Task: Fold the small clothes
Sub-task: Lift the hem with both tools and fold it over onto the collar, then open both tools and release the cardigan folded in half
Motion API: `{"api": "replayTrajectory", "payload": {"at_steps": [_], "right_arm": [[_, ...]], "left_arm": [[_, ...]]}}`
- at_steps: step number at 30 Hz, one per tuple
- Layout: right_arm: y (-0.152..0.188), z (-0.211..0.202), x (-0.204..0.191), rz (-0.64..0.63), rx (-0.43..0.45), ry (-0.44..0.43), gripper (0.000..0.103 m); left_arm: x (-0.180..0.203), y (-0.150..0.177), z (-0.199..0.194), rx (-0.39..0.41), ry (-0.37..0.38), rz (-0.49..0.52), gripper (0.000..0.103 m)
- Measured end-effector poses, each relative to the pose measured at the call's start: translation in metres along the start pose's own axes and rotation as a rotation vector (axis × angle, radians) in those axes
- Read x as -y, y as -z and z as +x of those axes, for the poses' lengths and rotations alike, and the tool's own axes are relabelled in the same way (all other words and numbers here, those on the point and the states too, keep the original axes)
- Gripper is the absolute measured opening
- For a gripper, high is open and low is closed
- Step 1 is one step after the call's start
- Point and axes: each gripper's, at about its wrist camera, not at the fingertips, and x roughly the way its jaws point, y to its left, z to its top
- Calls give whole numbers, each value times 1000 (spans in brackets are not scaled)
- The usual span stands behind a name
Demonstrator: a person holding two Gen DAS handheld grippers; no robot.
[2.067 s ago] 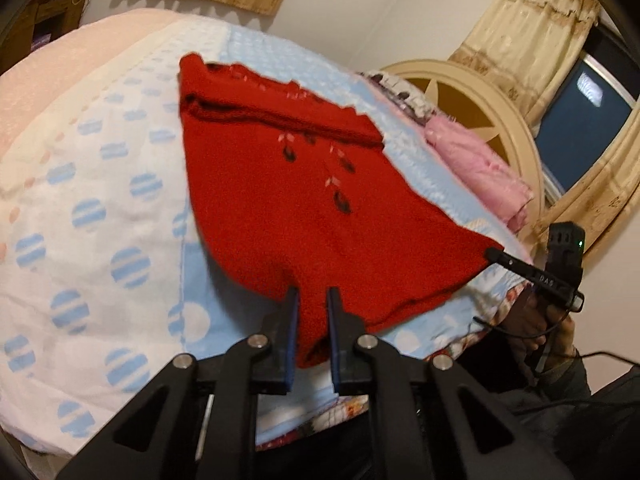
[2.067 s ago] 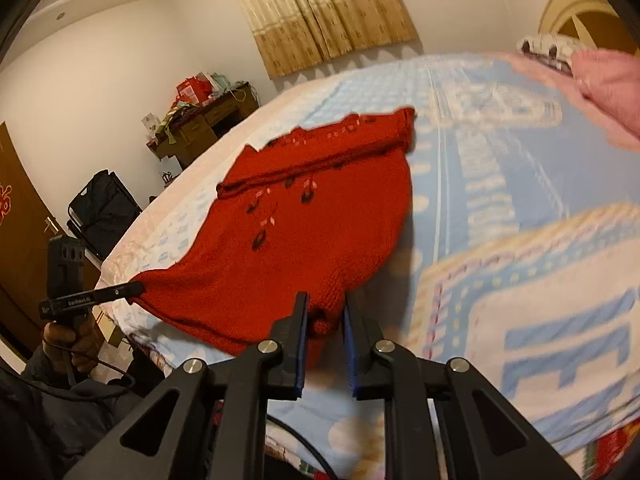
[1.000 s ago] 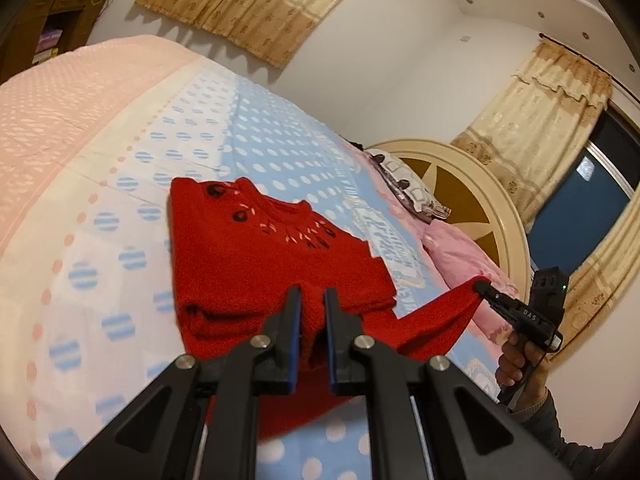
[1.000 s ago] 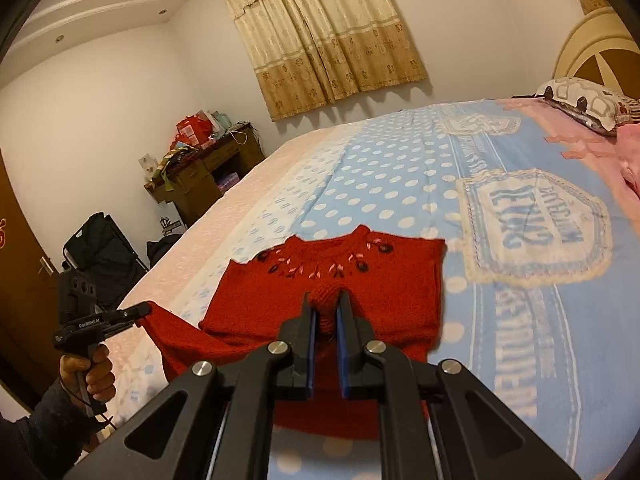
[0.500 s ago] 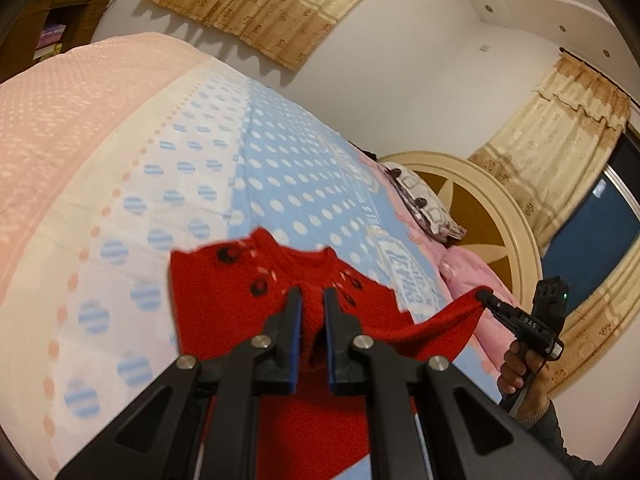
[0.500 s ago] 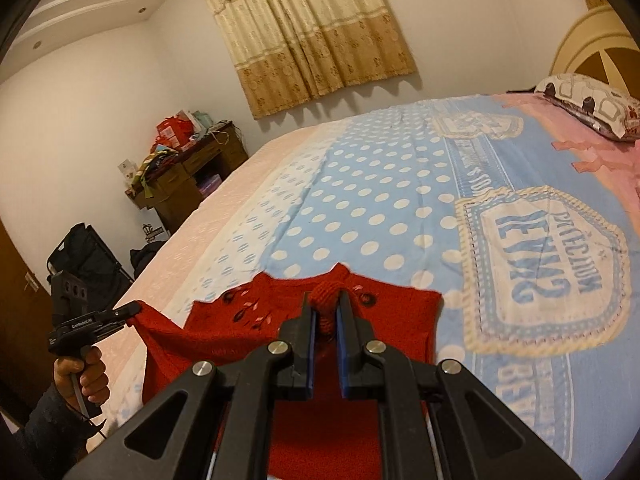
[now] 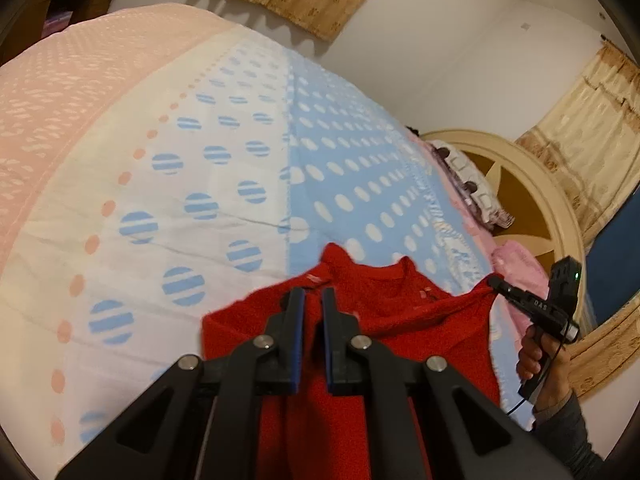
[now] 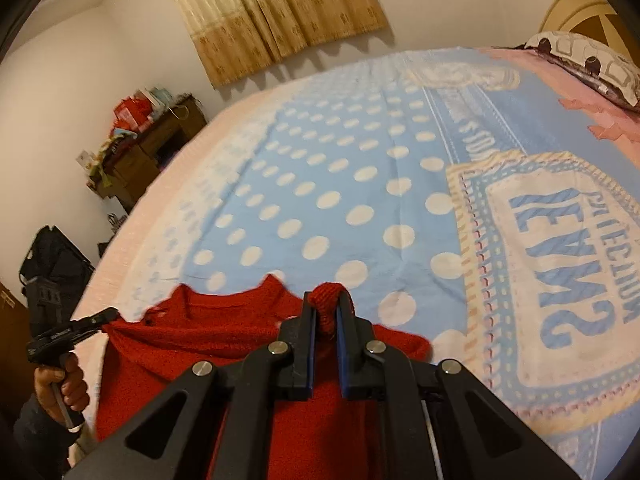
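The red sweater (image 7: pixel 400 332) lies on the near part of the bed (image 7: pixel 224 184), its neckline pointing up the bed, over the blue dotted field of the bedspread (image 8: pixel 360 184). Both grippers grip it by the cloth. The left gripper (image 7: pixel 312 300) is clenched on a fold of red knit that runs down between its fingers (image 7: pixel 294 320), near the sweater's left side. The right gripper (image 8: pixel 325 308) pinches a bunched knob of knit that sticks up above its fingertips, at the sweater's right side.

In the left wrist view the right gripper (image 7: pixel 504 286) shows at the sweater's far right corner, with the cloth pulled to a point at its tip and the right hand (image 7: pixel 538 354) on its handle. In the right wrist view the left gripper (image 8: pixel 96 318) likewise holds the left corner, the left hand (image 8: pixel 64 384) below it.

Beyond the sweater the bedspread turns white with striped dots and then pink. A patterned pillow (image 8: pixel 588 60) lies near the round headboard (image 7: pixel 532 200). Curtains (image 8: pixel 272 12) hang on the wall, a cluttered wooden desk (image 8: pixel 148 148) stands beside the bed, and a black bag (image 8: pixel 52 260) sits near it.
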Motion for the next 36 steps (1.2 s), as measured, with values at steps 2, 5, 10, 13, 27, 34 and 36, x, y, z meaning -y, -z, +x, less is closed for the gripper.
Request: {"api": "replayTrajectory", "payload": {"at_steps": [2, 5, 10, 13, 27, 34, 36], "right_arm": [[-4, 22, 8, 14, -43, -9, 8], [-9, 45, 19, 48, -71, 5, 9], [-12, 57, 28, 96, -80, -37, 77], [-8, 45, 27, 68, -53, -32, 77], [33, 56, -4, -170, -226, 165, 77], [40, -6, 14, -32, -48, 113, 77], [52, -28, 5, -38, -17, 75, 77]], "left_arm": [[-4, -4, 6, -1, -19, 6, 8], [-14, -11, 11, 12, -49, -12, 8], [-26, -14, 3, 30, -95, -39, 8], [-29, -10, -9, 41, -115, -32, 9], [-15, 20, 20, -79, -407, 121, 65], [-19, 33, -14, -7, -342, 52, 63], [-14, 40, -26, 9, -320, 45, 63]]}}
